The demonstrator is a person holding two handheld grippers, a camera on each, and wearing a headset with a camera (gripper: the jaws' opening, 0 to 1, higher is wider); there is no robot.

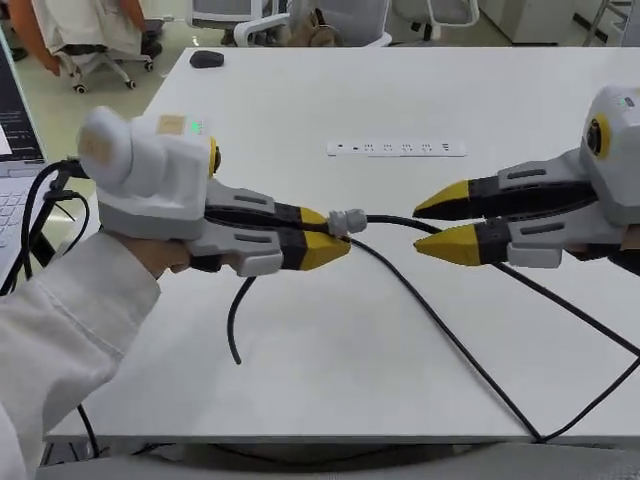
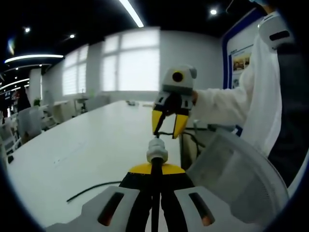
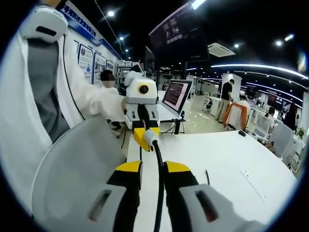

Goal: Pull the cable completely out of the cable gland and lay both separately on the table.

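Note:
A grey cable gland [image 1: 347, 221] sits on a black cable [image 1: 450, 335] above the white table [image 1: 300, 110]. My left gripper [image 1: 340, 232] is shut on the gland's rear, and the gland [image 2: 157, 151] sticks out past its yellow tips. The cable's short end hangs under that gripper to the table. The long end runs right between the jaws of my right gripper [image 1: 425, 225], which stands open around it without pinching. In the right gripper view the cable [image 3: 159, 183] passes through the gripper [image 3: 153, 166] toward the gland [image 3: 149, 137].
A white power strip [image 1: 397, 149] lies at mid-table behind the grippers. A dark mouse [image 1: 206, 59] rests at the far left corner. A laptop [image 1: 12, 150] with black leads sits off the left edge. Office chairs stand beyond the table.

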